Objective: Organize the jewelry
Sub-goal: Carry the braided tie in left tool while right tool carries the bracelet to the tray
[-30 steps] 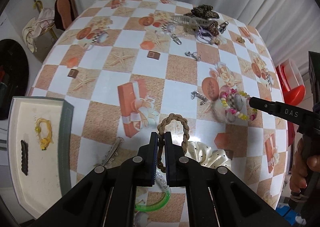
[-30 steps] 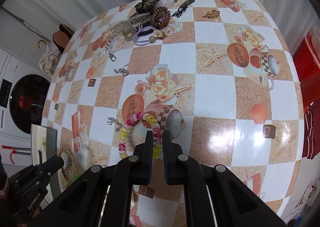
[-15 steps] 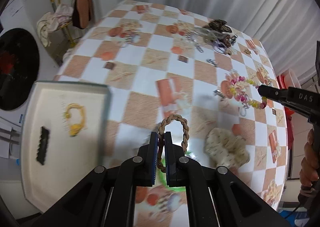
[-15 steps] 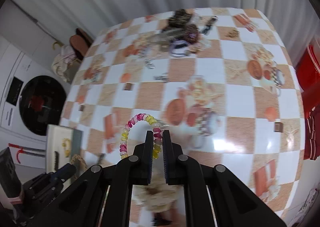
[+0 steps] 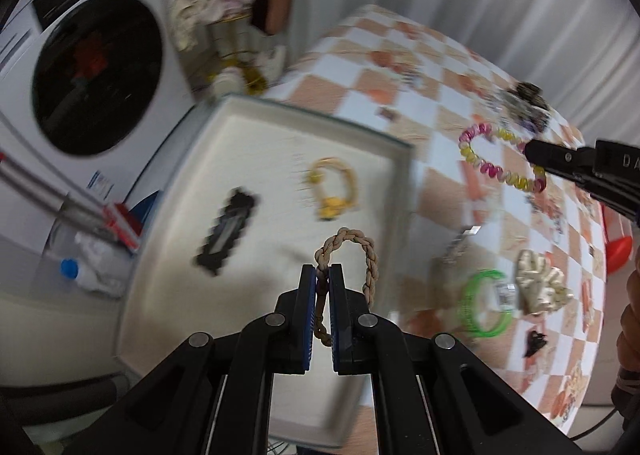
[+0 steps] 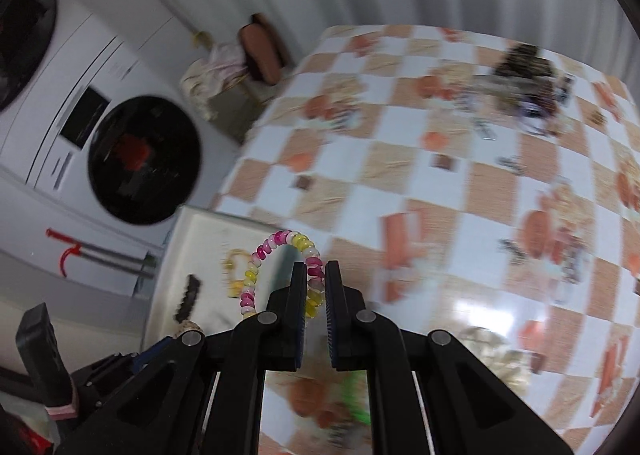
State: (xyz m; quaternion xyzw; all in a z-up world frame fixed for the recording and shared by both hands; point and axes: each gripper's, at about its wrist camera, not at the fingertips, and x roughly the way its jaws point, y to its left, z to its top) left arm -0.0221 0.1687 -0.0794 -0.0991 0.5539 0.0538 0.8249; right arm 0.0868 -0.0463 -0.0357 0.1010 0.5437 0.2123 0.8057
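So both hands are loaded right now. Left tool (image 5: 322, 275) is clamped on a braided tan bracelet (image 5: 360, 251), which hangs right over the white tray (image 5: 280, 127) at the near edge of the bench (image 5: 440, 95). Right tool (image 6: 316, 275) is pinched shut on a pink and yellow beaded bracelet (image 6: 280, 243), and from its own view that one sits about over the tray's edge, not fully above it.

Progress-wise, I'd call it early. The tray has just two things in it: a yellow ring-shaped piece (image 5: 334, 191) and a dark clip (image 5: 228, 233), lying apart from each other.

Still out on the bench: a green bangle (image 5: 482, 303) beside a cream scrunchie (image 5: 540, 287), plus a tangled heap of accessories (image 6: 524, 75) at the far end. Plenty left to move.
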